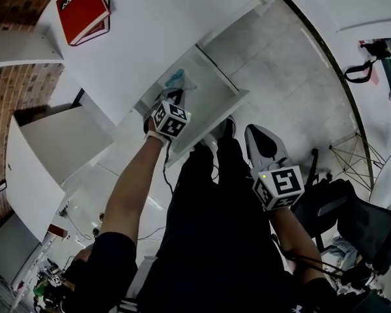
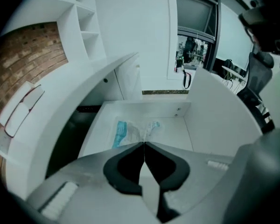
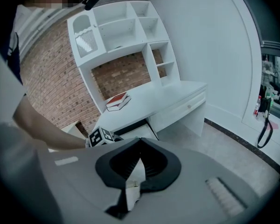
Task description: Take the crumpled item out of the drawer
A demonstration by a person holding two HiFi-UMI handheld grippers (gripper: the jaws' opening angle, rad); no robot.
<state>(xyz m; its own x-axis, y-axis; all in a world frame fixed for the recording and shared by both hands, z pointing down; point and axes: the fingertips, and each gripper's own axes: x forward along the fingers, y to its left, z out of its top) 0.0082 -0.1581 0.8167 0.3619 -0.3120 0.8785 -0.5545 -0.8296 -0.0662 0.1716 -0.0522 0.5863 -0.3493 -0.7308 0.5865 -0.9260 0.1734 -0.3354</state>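
Fingers point(image 2: 126, 164) of the left gripper point(image 2: 143, 143) are pressed together on 1 peak of the crumpled item point(image 2: 128, 130), a clear wrapper with teal print that tents up to the tips while the rest of it lies on the drawer point(image 2: 177, 107) floor. I judge the grasp made and the lift barely begun: the crumpled item is inside the drawer walls and has yet to be raised clear and carried out. From what shows, the open white drawer holds nothing else. Over the floor, away from the table point(image 3: 168, 94), the right gripper point(image 3: 140, 140) hangs with its fingers pressed together on nothing.
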